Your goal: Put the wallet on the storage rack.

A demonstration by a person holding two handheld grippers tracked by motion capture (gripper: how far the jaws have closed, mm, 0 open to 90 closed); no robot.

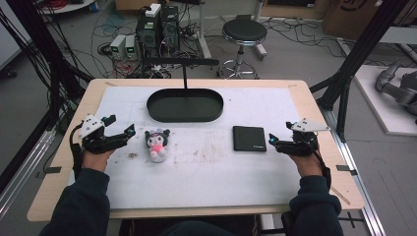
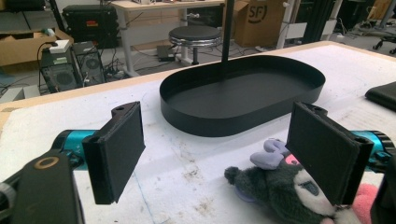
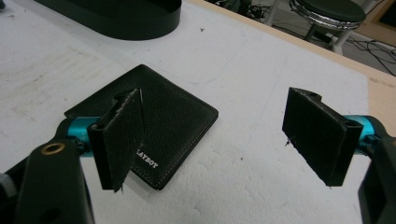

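Observation:
A small plush toy with dark ears, a white face and a pink body lies on the white mat, left of centre. My left gripper hovers just to its left, open, with nothing between the jaws. In the left gripper view the plush toy lies low right, partly behind the right jaw. A black leather wallet lies flat right of centre. My right gripper is open beside the wallet's right edge. In the right gripper view the wallet lies behind the left jaw.
A black oval tray with a thin upright post sits at the far middle of the mat; the tray looks empty. The white mat covers most of the wooden table. A stool, computers and cables stand on the floor beyond.

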